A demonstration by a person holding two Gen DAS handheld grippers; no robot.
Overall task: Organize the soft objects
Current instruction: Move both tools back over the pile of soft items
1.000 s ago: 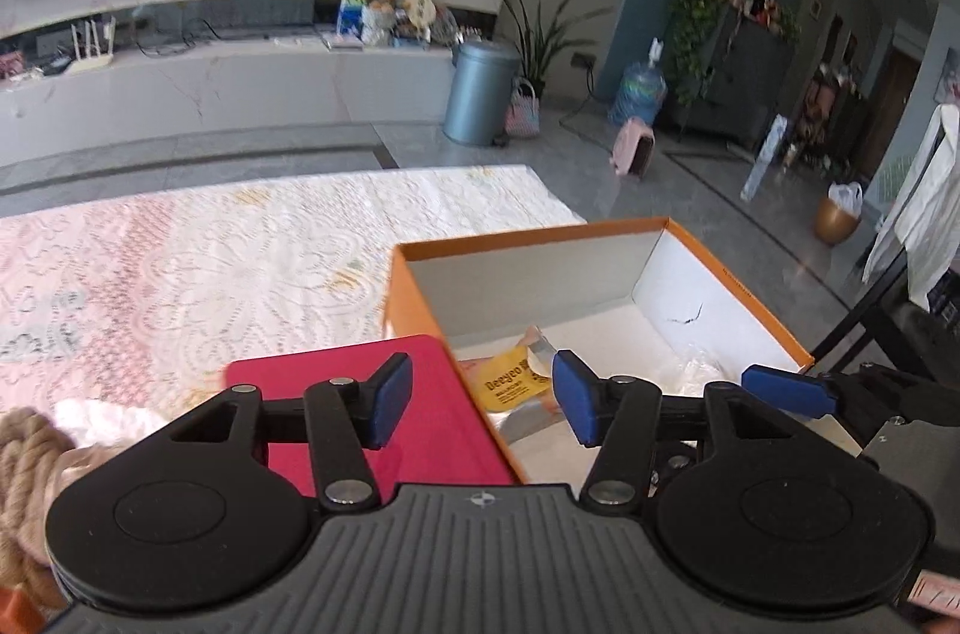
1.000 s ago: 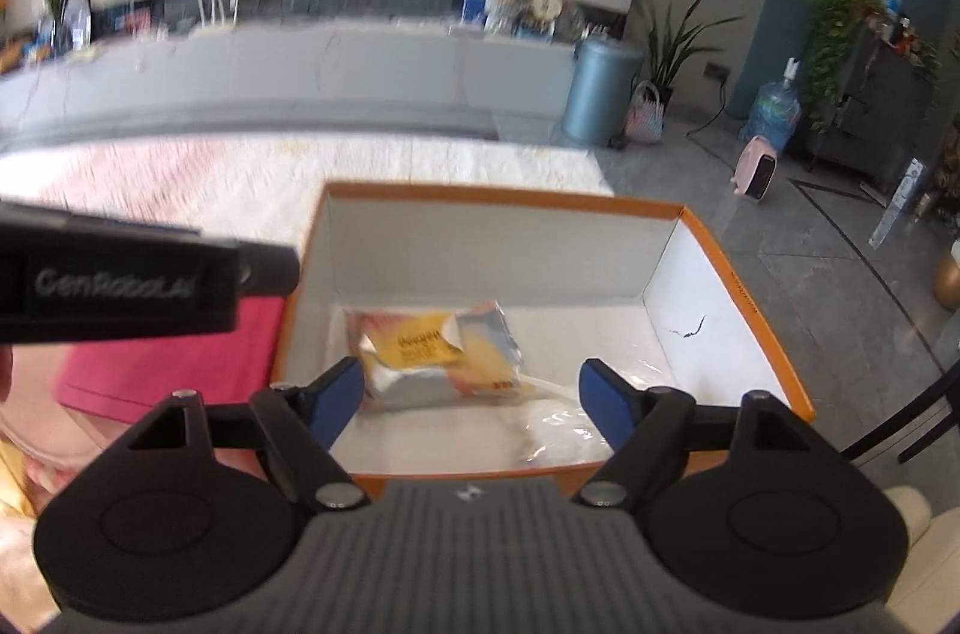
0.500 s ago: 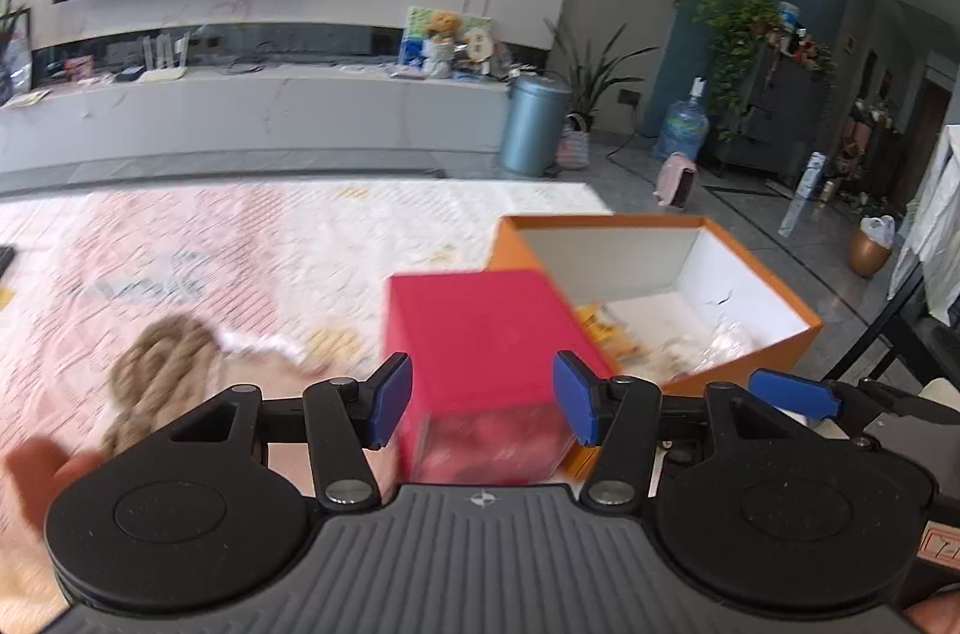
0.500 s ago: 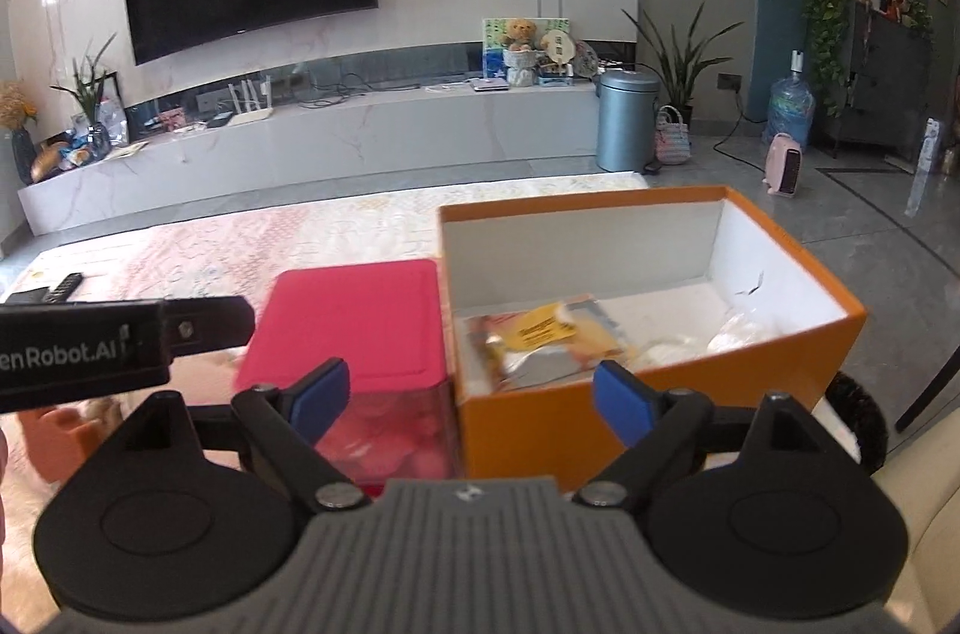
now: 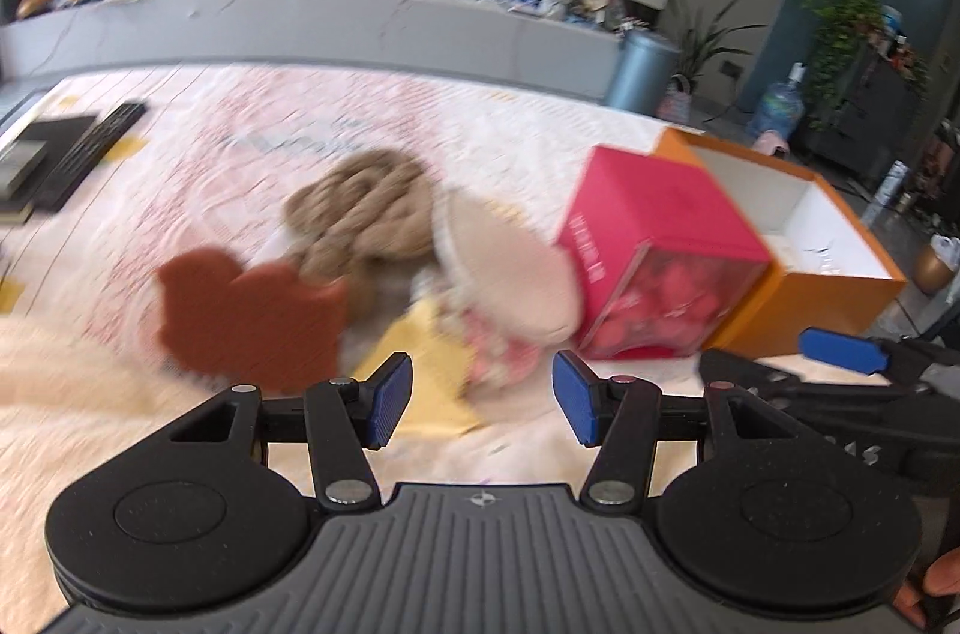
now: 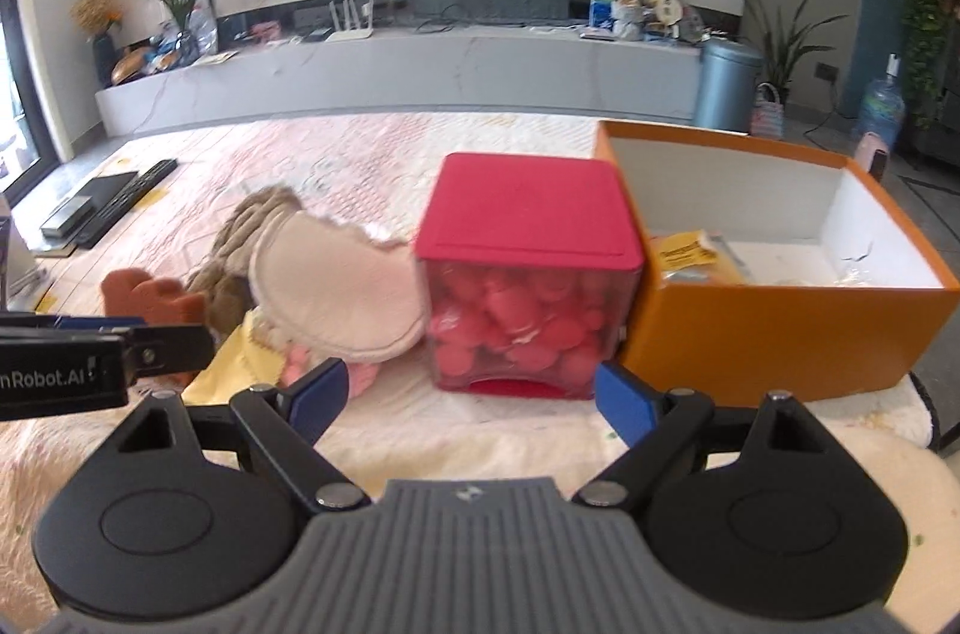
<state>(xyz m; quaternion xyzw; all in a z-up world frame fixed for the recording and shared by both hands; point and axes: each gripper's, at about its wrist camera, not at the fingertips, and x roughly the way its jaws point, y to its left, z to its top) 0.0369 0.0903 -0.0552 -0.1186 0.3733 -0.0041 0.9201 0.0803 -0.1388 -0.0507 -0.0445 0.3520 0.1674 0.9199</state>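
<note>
While left view blurs, right shows yellow packet (image 6: 690, 254) inside orange box (image 6: 780, 334)

Lidded cube box (image 6: 528, 274) mid-worktop, touching open box (image 6: 780, 316) on its right. Packet (image 6: 696, 259) inside open box. Soft pile (image 6: 324, 286) left of cube; remote (image 6: 129, 202) far left.

Left wrist view: mounted behind the left tool (image 5: 482, 406), looking forward and down over the quilted counter (image 5: 252, 135), close to a heap of soft things (image 5: 384, 238), blurred. Right wrist view: behind the right tool (image 6: 468, 397), facing the red box (image 6: 528, 238) and orange box (image 6: 780, 310) from near, level and sharper. Shared by both: heap, red box (image 5: 654, 238), orange box (image 5: 822, 286), TV wall beyond. Left tool's body at the right view's left edge (image 6: 90, 370).
</note>
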